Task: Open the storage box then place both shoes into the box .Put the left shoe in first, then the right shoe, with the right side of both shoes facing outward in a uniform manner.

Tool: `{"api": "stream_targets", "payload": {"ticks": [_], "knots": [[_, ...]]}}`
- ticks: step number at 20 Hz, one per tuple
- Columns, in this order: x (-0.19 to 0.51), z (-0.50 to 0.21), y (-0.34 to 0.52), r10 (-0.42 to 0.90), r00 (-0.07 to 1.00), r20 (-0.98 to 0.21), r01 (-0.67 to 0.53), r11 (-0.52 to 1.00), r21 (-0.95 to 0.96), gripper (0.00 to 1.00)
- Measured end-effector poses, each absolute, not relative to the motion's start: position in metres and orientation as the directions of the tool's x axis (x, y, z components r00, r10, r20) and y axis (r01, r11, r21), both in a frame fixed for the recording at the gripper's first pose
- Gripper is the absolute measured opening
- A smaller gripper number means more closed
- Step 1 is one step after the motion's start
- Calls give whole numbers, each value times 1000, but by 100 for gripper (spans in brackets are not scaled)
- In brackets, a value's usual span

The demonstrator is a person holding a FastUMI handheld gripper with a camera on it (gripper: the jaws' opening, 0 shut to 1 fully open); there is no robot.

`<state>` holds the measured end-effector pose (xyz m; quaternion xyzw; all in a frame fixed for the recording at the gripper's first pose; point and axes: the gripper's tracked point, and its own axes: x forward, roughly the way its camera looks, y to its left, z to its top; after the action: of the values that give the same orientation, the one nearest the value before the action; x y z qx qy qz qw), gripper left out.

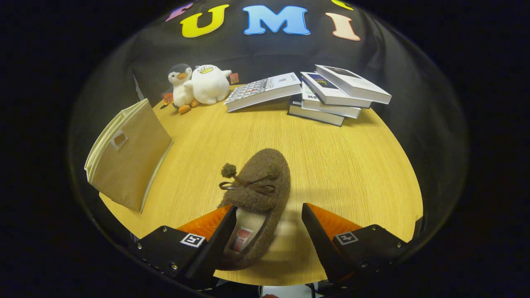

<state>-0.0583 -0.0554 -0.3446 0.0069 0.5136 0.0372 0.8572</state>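
A brown fuzzy slipper [258,194] with a bow and pompom lies on the wooden table [339,165], toe pointing away from me. Its heel end sits between my fingers, close to the left finger [215,231], with a gap to the right finger [321,231]. My gripper [269,225] is open and neither pad presses on the shoe. A beige fabric storage box [126,155] stands to the left of the fingers near the table's edge, with a cut-out handle on the face towards me. Whether it is open I cannot tell.
Two plush toys [198,85], a penguin and a white duck, sit at the far side of the table. Beside them lies one thick book [265,91] and a stack of several books [335,95]. Bare tabletop stretches to the right of the slipper.
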Motion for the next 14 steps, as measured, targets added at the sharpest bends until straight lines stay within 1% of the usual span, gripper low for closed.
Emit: {"api": "stream_targets", "payload": {"ticks": [3, 4, 6, 7, 8, 9, 11, 14], "knots": [[-62, -366, -61, 65, 425, -903, -25, 998, 60, 98], [-64, -368, -56, 84, 413, -907, -10, 996, 88, 96], [-61, -371, -47, 115, 401, -909, 36, 989, 141, 78], [-59, -373, -50, 92, 399, -913, 58, 990, 125, 55], [-60, -374, -53, 72, 391, -918, 70, 992, 107, 42], [-58, -373, -59, 43, 392, -919, 99, 991, 89, 23], [-60, -369, -55, 48, 360, -932, 170, 979, 117, 4], [-55, -356, -41, 98, 354, -930, 260, 945, 199, 5]]}}
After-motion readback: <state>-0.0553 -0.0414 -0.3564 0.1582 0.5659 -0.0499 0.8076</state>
